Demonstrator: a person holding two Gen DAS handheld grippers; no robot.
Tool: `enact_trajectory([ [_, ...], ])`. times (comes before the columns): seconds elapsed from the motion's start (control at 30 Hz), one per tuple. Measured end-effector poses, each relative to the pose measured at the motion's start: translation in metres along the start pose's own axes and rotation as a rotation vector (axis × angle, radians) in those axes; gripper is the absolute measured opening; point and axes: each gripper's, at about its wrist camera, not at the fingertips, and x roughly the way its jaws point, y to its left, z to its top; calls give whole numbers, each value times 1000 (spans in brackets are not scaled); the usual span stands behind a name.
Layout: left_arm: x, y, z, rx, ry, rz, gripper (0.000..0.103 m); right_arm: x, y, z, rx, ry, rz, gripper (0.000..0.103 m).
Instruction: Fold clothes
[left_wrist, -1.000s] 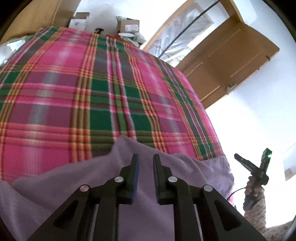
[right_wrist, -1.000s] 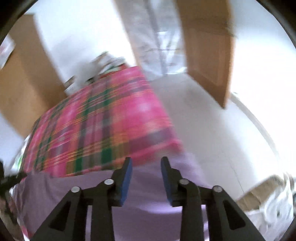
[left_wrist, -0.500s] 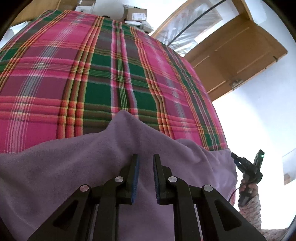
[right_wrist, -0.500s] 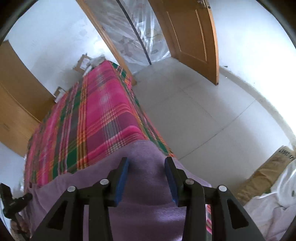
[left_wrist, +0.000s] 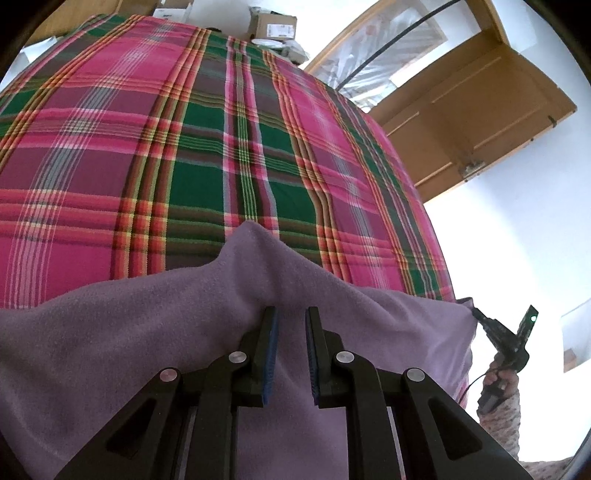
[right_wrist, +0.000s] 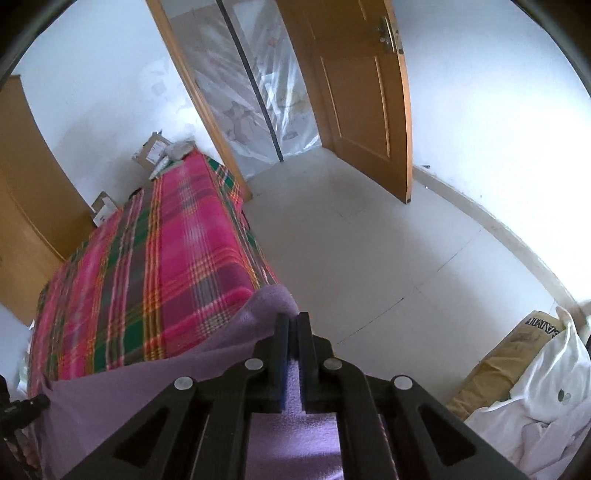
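The purple fleece garment (left_wrist: 155, 332) lies across the near end of the plaid bed (left_wrist: 207, 147), stretched sideways between both tools. The right gripper (right_wrist: 293, 321) pinches its corner. The left gripper (left_wrist: 290, 317) stands slightly apart over the fabric; whether it grips is unclear. The lower part of the garment is cut off.

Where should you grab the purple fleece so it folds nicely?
Grab its top edge near a corner, coming in from the near side of the bed. The purple fleece stretches flat along that edge above the plaid blanket. The right gripper pinches one corner there, jaws shut on it.
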Motion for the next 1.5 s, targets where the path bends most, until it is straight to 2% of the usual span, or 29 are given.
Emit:
enact_trajectory([
  [0.13,1,0,1,-2,-2,5,15,23,3,-1,4,50,-40,5],
  [0.2,1,1,1,-7,-3,2,15,29,0,-2,0,73,-123,5],
  [0.33,1,1,1,-14,-7,4,15,16,-26,-4,131,82,-10,6],
  [0.43,1,-1,0,-12,-8,16,15,-1,-43,-10,201,71,33,17],
  [0.57,-4,-9,-6,-5,-11,2,15,-19,-63,-31,322,86,170,22],
  [0.63,-8,-13,-11,1,-20,-6,15,-25,-71,-43,371,98,231,29],
  [0.7,-12,-17,-17,4,-28,-10,15,-23,-73,-52,363,128,246,34],
  [0.77,-15,-24,-24,22,-24,-16,15,-21,-71,-57,348,151,238,34],
  [0.97,-21,-39,-48,58,-7,-34,15,-25,-71,-71,376,128,259,34],
  [1.07,-22,-45,-60,66,6,-40,15,-32,-67,-73,335,86,233,23],
  [1.13,-22,-49,-66,75,13,-42,15,-32,-65,-64,300,54,207,10],
  [1.2,-22,-52,-71,84,19,-43,15,-38,-59,-62,248,20,174,5],
  [1.4,-20,-63,-86,111,38,-45,15,-61,-36,-56,95,-88,83,4],
  [1.5,-20,-68,-92,123,45,-51,15,-73,-29,-54,84,-115,60,4],
])
